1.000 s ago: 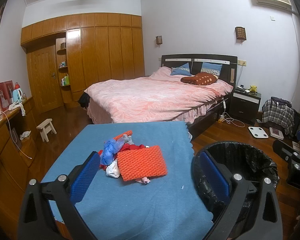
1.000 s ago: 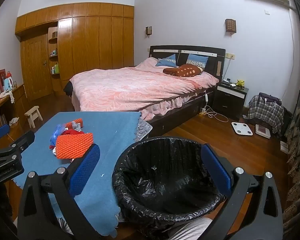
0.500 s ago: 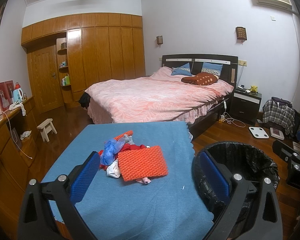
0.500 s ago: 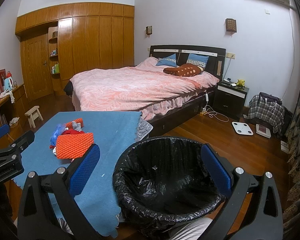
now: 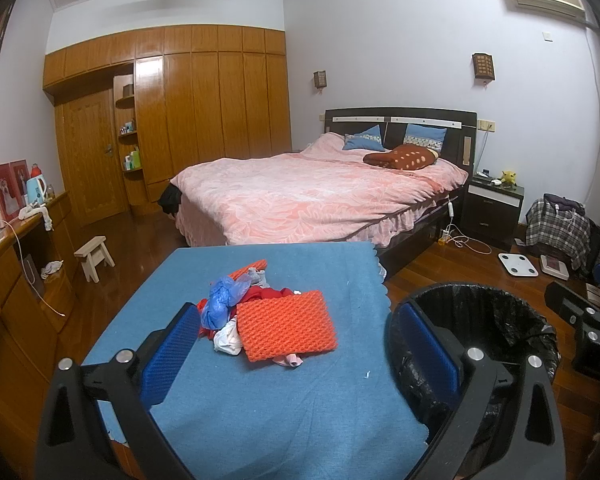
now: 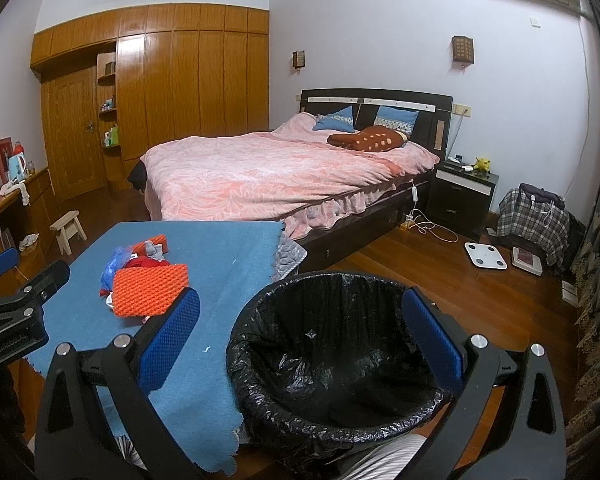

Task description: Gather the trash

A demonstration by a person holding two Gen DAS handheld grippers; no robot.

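Trash lies in 1 small heap near the middle of the blue-covered table. In the left wrist view the left gripper hangs above the near part of the table with its jaws wide apart and empty, and the heap sits straight ahead between the 2 blue pads, a little toward the left one. On top is an orange foam mesh sheet, its long side running roughly left to right across the line of approach; crumpled blue plastic, red scraps and a white wad are tucked at its left edge. The black-lined bin stands off the table's right edge, and what shows of its inside looks empty.

In the right wrist view the right gripper is likewise spread open, holding nothing, poised over the bin, whose liner holds nothing I can see. The heap is off to its left, beyond the left pad, with the left gripper beside it. By my judgement the left hand is nearer the heap, and nothing has been collected yet.
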